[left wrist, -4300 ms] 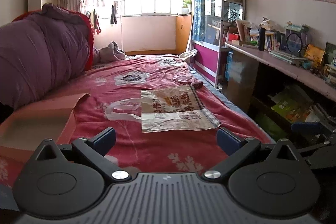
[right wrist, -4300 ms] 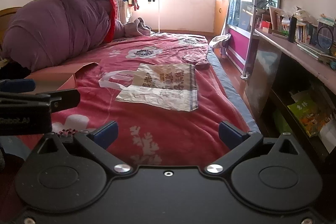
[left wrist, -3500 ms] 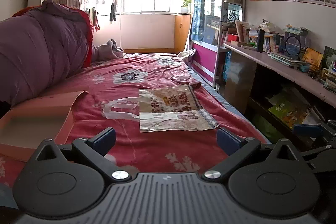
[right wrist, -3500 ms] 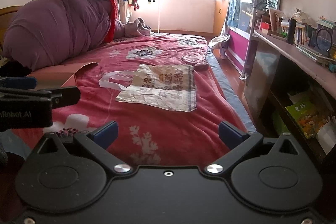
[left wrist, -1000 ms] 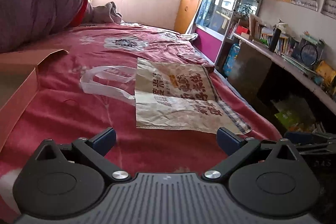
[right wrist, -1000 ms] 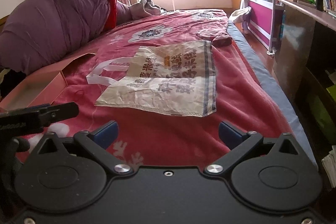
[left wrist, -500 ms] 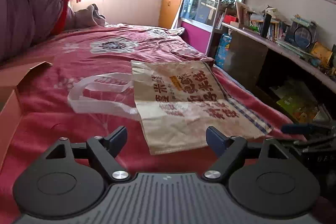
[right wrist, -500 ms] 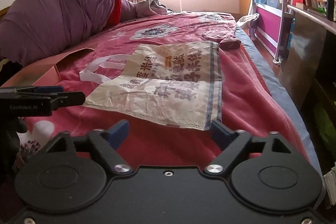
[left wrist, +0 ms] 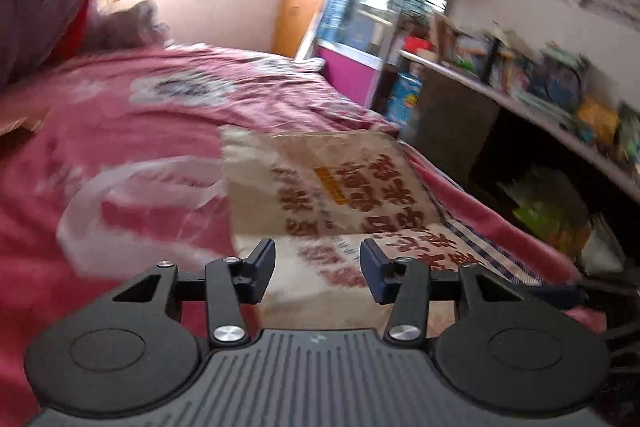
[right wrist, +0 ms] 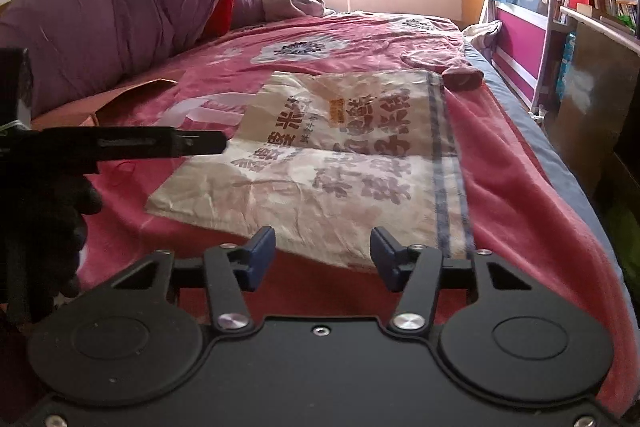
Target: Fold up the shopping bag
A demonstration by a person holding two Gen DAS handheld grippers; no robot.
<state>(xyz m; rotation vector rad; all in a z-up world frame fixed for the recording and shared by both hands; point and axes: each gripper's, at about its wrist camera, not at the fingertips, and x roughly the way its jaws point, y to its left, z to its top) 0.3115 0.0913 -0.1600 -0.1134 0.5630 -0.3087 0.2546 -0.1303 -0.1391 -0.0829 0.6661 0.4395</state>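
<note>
We found the shopping bag (right wrist: pixel 344 163) lying flat on the red bed cover (right wrist: pixel 520 211), its near long edge already turned over the printed face, white handles (left wrist: pixel 120 199) trailing to the left. The left gripper (left wrist: pixel 318 269) sat low at the bag's near left part, jaws partly spread with nothing between them. The right gripper (right wrist: pixel 323 255) was at the near edge, jaws likewise parted and empty. The left-wrist view was motion-blurred. A purple quilt (right wrist: pixel 112 15) was heaped to the left.
</note>
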